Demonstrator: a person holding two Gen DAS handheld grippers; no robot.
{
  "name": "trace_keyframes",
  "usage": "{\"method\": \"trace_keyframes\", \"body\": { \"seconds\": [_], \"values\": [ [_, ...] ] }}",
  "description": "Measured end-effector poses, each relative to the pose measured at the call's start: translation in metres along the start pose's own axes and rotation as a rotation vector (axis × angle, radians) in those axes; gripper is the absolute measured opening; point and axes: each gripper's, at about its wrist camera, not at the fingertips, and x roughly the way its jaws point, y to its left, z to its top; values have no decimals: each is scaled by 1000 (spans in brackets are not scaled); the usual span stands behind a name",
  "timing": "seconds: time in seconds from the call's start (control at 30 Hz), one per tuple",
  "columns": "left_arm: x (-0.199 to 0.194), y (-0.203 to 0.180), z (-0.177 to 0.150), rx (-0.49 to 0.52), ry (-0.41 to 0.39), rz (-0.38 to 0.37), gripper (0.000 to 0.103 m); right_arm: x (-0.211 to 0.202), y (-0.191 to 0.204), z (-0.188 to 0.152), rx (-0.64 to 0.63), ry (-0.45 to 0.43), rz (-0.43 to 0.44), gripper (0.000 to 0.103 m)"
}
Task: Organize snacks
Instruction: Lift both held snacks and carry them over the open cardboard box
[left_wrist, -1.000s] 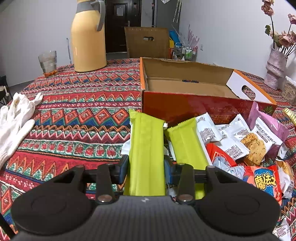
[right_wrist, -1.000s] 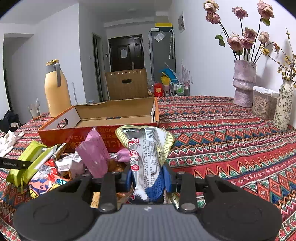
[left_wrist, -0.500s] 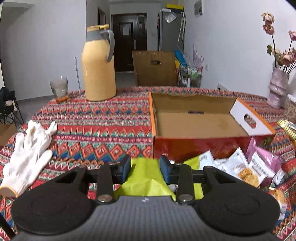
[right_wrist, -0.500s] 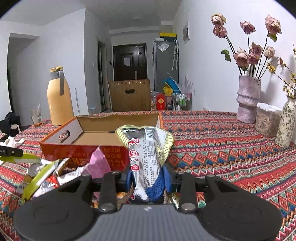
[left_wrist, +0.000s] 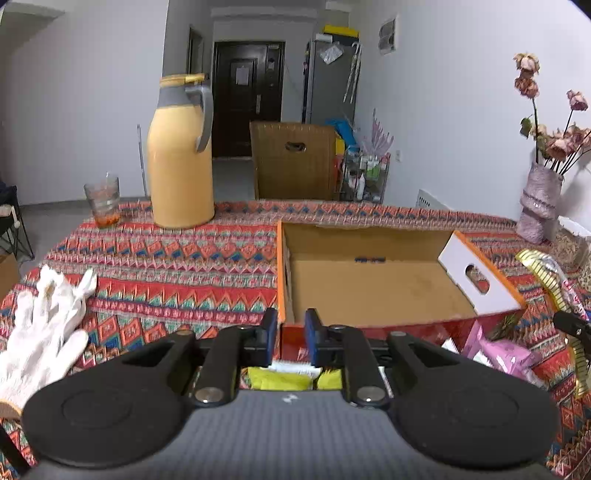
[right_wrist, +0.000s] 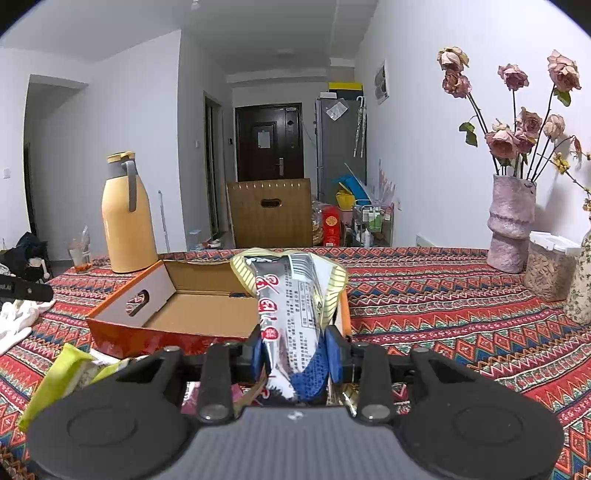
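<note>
An open orange-edged cardboard box (left_wrist: 369, 291) lies on the patterned table, its inside bare; it also shows in the right wrist view (right_wrist: 192, 310). My left gripper (left_wrist: 290, 338) is above the box's near left corner, its jaws a small gap apart with nothing between them. A lime-green packet (left_wrist: 280, 378) lies below and behind the fingers; it also shows in the right wrist view (right_wrist: 62, 373). My right gripper (right_wrist: 295, 354) is shut on a silver, gold-edged snack packet (right_wrist: 291, 299), held upright near the box's right end. The packet also shows in the left wrist view (left_wrist: 546, 273).
A yellow thermos jug (left_wrist: 181, 162) and a glass (left_wrist: 103, 199) stand at the table's far left. A white glove (left_wrist: 44, 328) lies at the left. A pink packet (left_wrist: 506, 354) lies before the box. Vases with dried roses (right_wrist: 511, 221) and a lidded container (right_wrist: 550, 269) stand at the right.
My left gripper let go of the lime-green packet and rose, so the packet now lies below it. My right gripper lifted the silver packet and carried it toward the box.
</note>
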Motion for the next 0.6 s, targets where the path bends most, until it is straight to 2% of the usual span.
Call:
{"method": "trace_keyframes", "body": {
  "seconds": [0.07,0.13,0.27,0.33,0.4,0.6],
  "values": [
    [7,5,-10,-7,44,12,53,-1,0,-4,1,8,7,33],
    [14,9,-23,-12,92,28,59,-1,-2,-8,6,19,8,33],
    [28,15,-51,-34,199,12,59,-2,-6,-20,24,48,8,33],
    [32,13,-62,-30,226,7,58,-3,-7,-23,28,56,8,33],
    [36,11,-71,-24,249,13,39,-5,-6,-25,28,59,9,33],
    [24,10,-71,-31,215,22,36,-10,-6,-24,26,50,11,33]
  ]
}}
